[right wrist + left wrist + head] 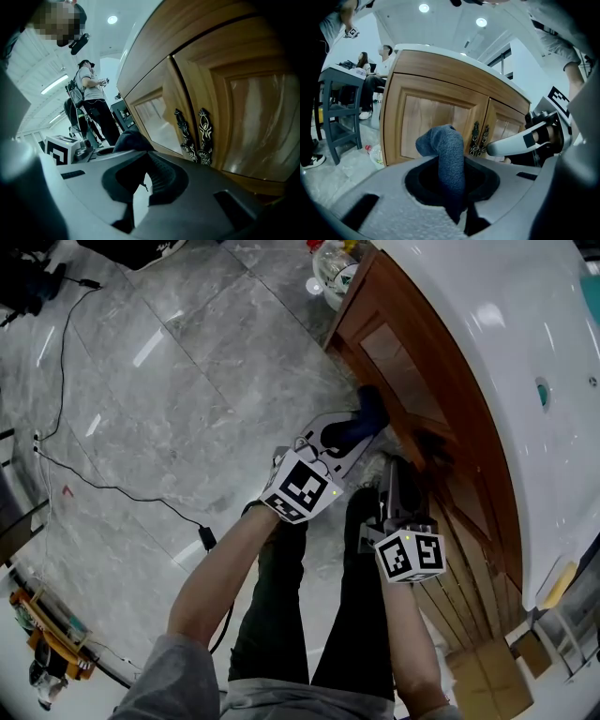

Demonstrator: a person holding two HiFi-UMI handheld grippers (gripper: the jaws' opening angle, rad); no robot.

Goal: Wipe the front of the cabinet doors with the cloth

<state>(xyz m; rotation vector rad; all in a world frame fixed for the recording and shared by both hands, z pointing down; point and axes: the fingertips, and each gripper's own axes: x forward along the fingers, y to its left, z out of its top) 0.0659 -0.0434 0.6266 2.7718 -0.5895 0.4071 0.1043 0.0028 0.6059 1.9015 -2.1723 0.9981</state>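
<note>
From the head view, the left gripper reaches toward the wooden cabinet doors with a blue cloth at its tip, close against the door front. The right gripper is just beside it. The left gripper view shows its jaws clamped on the cloth, which rises between them before the left door panel, near the ornate dark handles. The right gripper view shows its jaws drawn together on nothing, only a thin slit between them, near those handles.
</note>
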